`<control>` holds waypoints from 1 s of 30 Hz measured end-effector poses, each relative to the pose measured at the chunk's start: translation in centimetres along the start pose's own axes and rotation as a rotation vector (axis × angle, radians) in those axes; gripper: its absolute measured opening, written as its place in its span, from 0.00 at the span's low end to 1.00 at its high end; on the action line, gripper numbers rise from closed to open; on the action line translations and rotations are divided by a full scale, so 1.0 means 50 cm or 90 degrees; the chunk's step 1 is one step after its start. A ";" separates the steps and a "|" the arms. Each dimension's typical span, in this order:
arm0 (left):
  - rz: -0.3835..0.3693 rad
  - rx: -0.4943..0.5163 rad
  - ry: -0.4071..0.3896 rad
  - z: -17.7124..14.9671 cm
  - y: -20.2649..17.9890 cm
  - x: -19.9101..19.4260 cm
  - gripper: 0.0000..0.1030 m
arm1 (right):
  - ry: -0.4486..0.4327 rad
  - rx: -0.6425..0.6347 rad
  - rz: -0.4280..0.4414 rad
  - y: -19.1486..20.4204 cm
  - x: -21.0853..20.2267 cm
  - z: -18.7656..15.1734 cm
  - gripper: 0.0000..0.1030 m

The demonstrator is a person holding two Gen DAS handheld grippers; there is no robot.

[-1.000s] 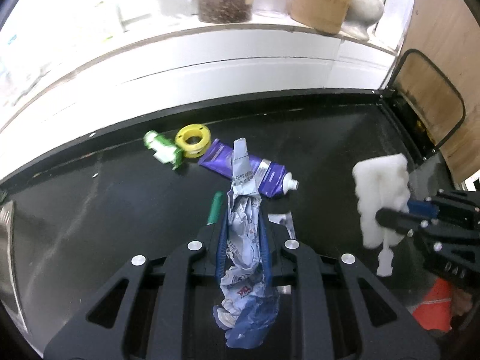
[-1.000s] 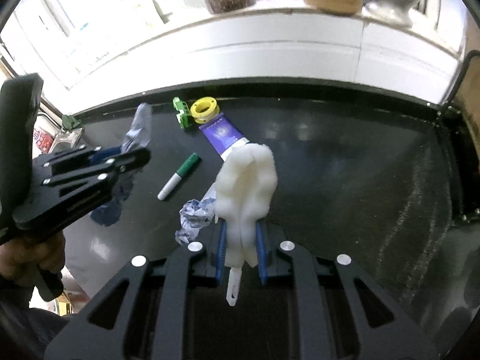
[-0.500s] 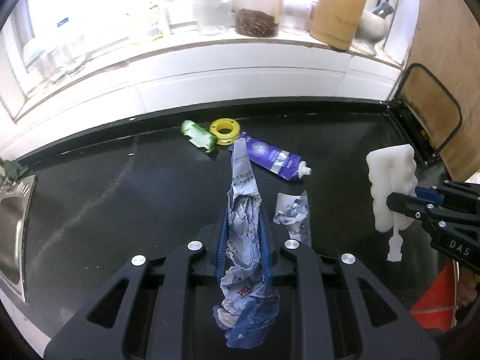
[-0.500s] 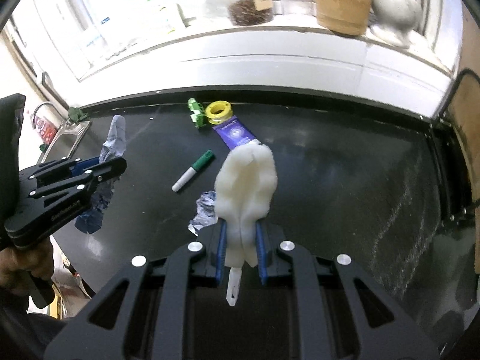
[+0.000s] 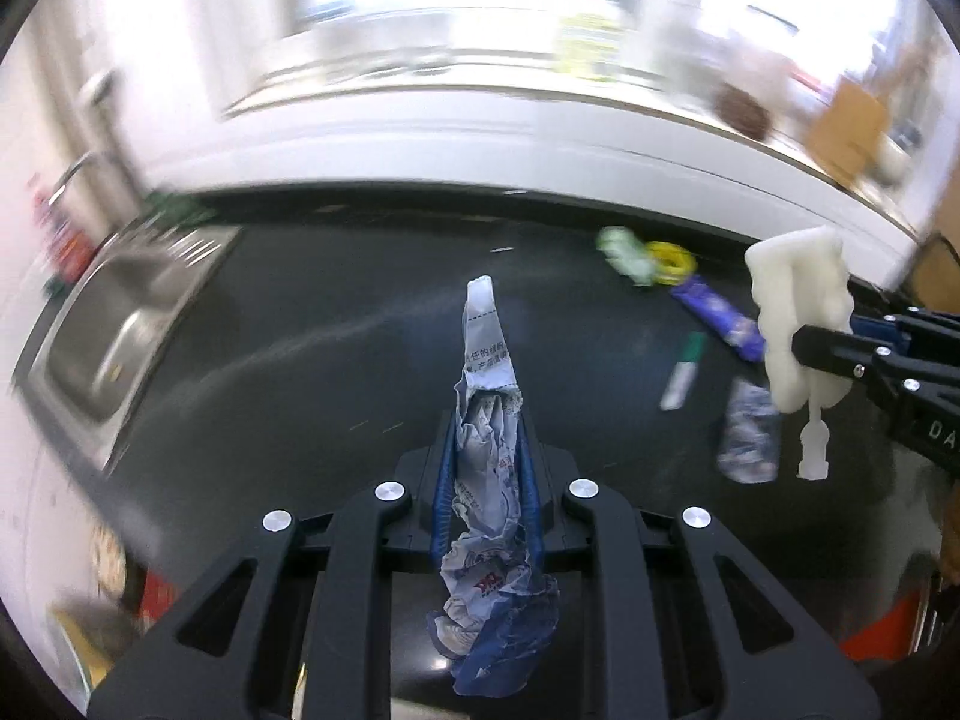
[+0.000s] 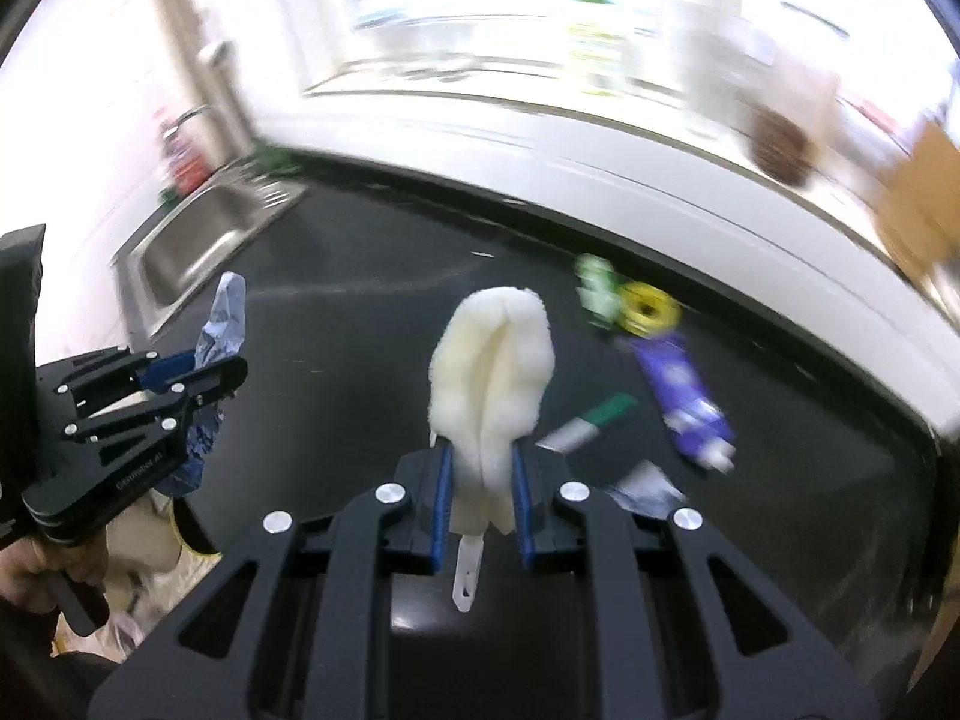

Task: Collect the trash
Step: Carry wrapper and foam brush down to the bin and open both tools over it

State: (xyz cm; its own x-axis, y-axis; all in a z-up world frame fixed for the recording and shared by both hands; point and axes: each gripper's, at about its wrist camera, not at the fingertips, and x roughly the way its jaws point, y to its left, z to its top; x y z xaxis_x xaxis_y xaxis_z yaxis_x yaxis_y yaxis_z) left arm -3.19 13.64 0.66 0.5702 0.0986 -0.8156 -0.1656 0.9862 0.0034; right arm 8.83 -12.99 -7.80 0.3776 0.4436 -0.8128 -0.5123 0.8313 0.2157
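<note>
My left gripper (image 5: 485,420) is shut on a crumpled blue-and-white wrapper (image 5: 487,456), held above the black counter; it also shows in the right wrist view (image 6: 219,324). My right gripper (image 6: 480,450) is shut on a white foam piece (image 6: 489,372) with a thin plastic tab, also seen in the left wrist view (image 5: 798,324). On the counter lie a purple tube (image 5: 717,315), a green-capped marker (image 5: 681,372), a yellow ring (image 5: 669,255), a green-white item (image 5: 624,249) and a crumpled clear wrapper (image 5: 747,432).
A steel sink (image 5: 114,324) is set into the counter at the left. A white ledge (image 5: 480,138) with blurred jars and bottles runs along the back. Something orange (image 5: 876,636) sits low at the right.
Both grippers have swung left and pulled back with their loads. The sink has come into view and the counter litter has shifted right. The frames are now motion-blurred.
</note>
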 end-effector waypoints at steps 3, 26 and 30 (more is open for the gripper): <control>0.045 -0.059 0.005 -0.039 0.095 -0.024 0.18 | 0.008 -0.071 0.043 0.118 0.028 0.034 0.17; 0.152 -0.533 0.059 -0.606 0.667 -0.031 0.18 | 0.330 -0.363 0.376 0.935 0.417 -0.105 0.17; 0.142 -0.551 0.054 -0.632 0.697 0.024 0.18 | 0.347 -0.388 0.354 1.006 0.484 -0.114 0.17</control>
State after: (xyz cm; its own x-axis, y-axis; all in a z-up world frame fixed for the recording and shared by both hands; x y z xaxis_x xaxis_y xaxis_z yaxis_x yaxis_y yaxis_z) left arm -33.71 43.91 -18.47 0.3962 0.2317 -0.8885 -0.8335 0.4966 -0.2422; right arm -12.19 37.63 -19.69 -0.3663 0.3763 -0.8510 -0.8760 0.1689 0.4518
